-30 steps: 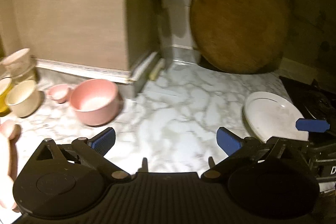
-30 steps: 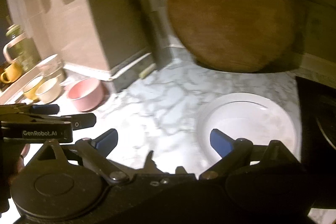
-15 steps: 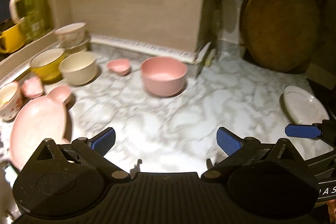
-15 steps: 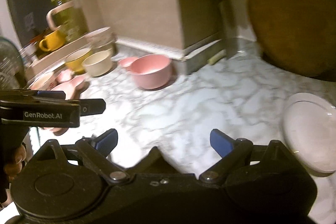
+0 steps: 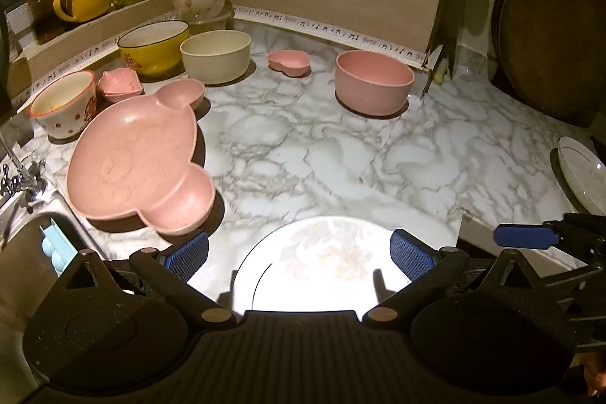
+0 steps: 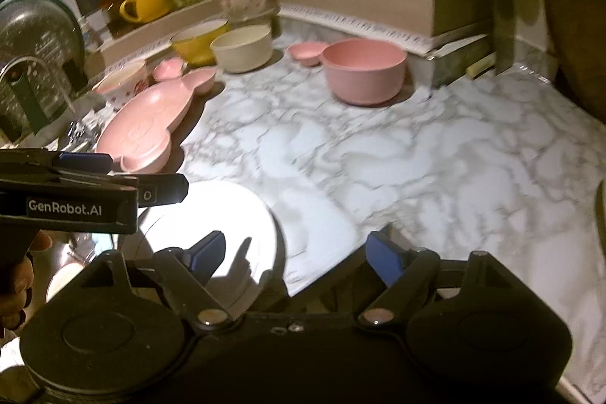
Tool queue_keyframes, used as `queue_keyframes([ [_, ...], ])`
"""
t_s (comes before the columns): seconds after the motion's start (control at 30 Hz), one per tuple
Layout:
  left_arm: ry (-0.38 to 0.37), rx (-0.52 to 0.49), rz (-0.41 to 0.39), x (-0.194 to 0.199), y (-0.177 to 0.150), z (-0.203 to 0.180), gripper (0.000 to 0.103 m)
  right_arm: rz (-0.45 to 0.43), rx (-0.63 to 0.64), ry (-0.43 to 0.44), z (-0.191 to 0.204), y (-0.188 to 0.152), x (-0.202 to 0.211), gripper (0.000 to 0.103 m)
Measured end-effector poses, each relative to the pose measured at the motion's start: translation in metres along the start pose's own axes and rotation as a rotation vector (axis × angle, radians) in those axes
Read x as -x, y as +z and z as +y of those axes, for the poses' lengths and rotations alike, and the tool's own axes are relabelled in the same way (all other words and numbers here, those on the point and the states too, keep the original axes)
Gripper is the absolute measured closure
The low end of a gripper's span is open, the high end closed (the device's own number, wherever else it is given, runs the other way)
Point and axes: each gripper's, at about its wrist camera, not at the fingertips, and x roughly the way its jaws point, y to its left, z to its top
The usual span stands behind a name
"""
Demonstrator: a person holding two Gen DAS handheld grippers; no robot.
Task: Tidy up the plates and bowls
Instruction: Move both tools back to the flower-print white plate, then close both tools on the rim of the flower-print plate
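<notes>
A white plate (image 5: 322, 264) lies on the marble counter right in front of my open, empty left gripper (image 5: 299, 252); it also shows in the right wrist view (image 6: 212, 214). My right gripper (image 6: 293, 254) is open and empty, just right of that plate. A pink bear-shaped plate (image 5: 140, 158) lies to the left. A pink bowl (image 5: 373, 82) stands further back. A second white plate (image 5: 583, 177) lies at the far right edge.
Along the back left stand a cream bowl (image 5: 216, 53), a yellow bowl (image 5: 153, 42), a spotted bowl (image 5: 62, 103) and small pink dishes (image 5: 288, 61). A sink with tap (image 5: 22, 184) is at left. A round wooden board (image 5: 549, 33) leans at right.
Both grippers swung left and pulled back from the right-hand white plate. The near white plate and the left row of bowls came into view. Both stay open.
</notes>
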Motion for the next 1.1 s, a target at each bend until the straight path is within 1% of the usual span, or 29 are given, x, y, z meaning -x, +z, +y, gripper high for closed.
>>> queue_keyframes([
  [0.07,0.002,0.002,0.009,-0.002,-0.004,0.003,0.001,0.014,0.011,0.012,0.004,-0.001,-0.005,0.026],
  [0.23,0.003,0.043,0.047,-0.005,-0.012,0.015,0.001,0.041,0.026,0.031,0.011,-0.003,-0.014,0.030],
  [0.3,0.010,0.050,0.061,-0.007,-0.016,0.018,0.005,0.053,0.036,0.037,0.013,-0.003,-0.018,0.035],
  [0.33,0.010,0.057,0.071,-0.008,-0.017,0.020,0.008,0.062,0.040,0.043,0.014,-0.004,-0.019,0.037],
  [0.4,0.011,0.073,0.091,-0.012,-0.020,0.025,0.014,0.077,0.041,0.052,0.016,-0.004,-0.023,0.044],
  [0.47,0.011,0.093,0.119,-0.016,-0.022,0.029,0.031,0.087,0.042,0.057,0.017,-0.004,-0.026,0.048],
  [0.53,0.003,0.108,0.140,-0.019,-0.025,0.031,0.039,0.097,0.040,0.062,0.018,-0.005,-0.027,0.053],
  [0.6,0.012,0.116,0.155,-0.022,-0.026,0.033,0.041,0.106,0.037,0.067,0.018,-0.005,-0.029,0.060],
  [0.63,0.019,0.122,0.165,-0.023,-0.027,0.035,0.045,0.111,0.035,0.069,0.018,-0.004,-0.030,0.062],
  [0.67,0.020,0.129,0.175,-0.024,-0.028,0.036,0.052,0.116,0.032,0.069,0.017,-0.004,-0.031,0.066],
  [0.77,0.024,0.151,0.200,-0.027,-0.030,0.041,0.064,0.128,0.019,0.072,0.015,-0.004,-0.034,0.072],
  [0.8,0.024,0.156,0.203,-0.027,-0.030,0.042,0.065,0.131,0.016,0.071,0.015,-0.004,-0.034,0.073],
  [0.87,0.014,0.165,0.206,-0.027,-0.030,0.044,0.072,0.137,0.005,0.071,0.013,-0.004,-0.035,0.075],
  [0.97,0.005,0.173,0.209,-0.027,-0.029,0.045,0.078,0.151,-0.024,0.075,0.008,-0.005,-0.038,0.079],
  [1.07,-0.002,0.196,0.215,-0.028,-0.027,0.049,0.078,0.158,-0.050,0.086,0.004,-0.005,-0.039,0.087],
  [1.1,-0.003,0.204,0.216,-0.028,-0.027,0.051,0.079,0.160,-0.061,0.091,0.002,-0.005,-0.039,0.088],
])
